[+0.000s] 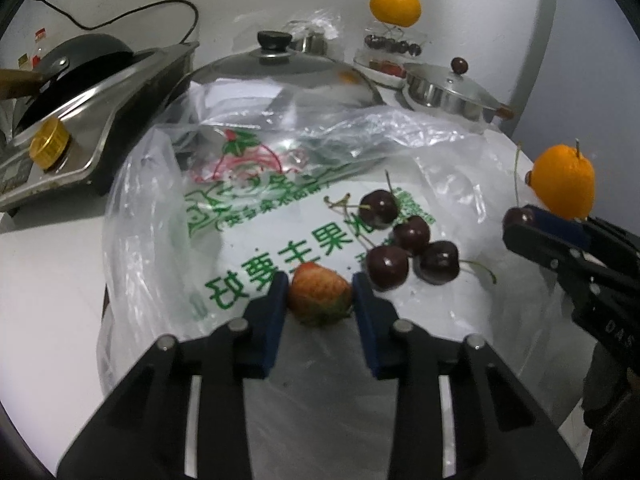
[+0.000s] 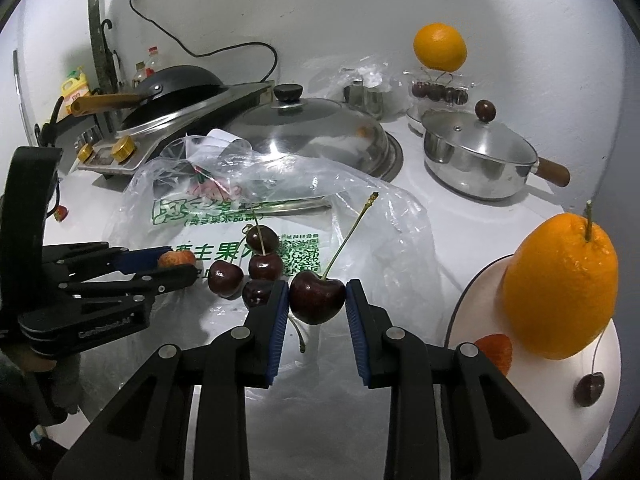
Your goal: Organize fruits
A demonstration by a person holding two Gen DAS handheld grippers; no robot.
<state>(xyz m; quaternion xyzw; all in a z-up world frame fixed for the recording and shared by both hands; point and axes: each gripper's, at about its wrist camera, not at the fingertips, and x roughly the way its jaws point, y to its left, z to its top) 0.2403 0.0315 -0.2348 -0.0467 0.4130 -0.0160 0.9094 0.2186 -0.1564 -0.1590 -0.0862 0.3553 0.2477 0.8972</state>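
My left gripper [image 1: 320,292] is shut on a pale red strawberry [image 1: 319,299] over a printed plastic bag [image 1: 248,216]. Several dark cherries [image 1: 404,240] lie on the bag just right of it. My right gripper [image 2: 317,300] is shut on a dark cherry [image 2: 318,298] with a long stem. In the right wrist view a white plate [image 2: 480,304] at right holds an orange [image 2: 560,288], a strawberry [image 2: 496,352] and a cherry [image 2: 589,389]. The left gripper [image 2: 180,265] also shows there, with the strawberry [image 2: 176,258] in it.
A large pot lid [image 2: 316,136] and a lidded steel saucepan [image 2: 476,152] stand behind the bag. A stove with a black wok [image 2: 176,88] is at back left. A clear stand with cherries [image 2: 440,90] and an orange [image 2: 440,46] on top sits by the wall.
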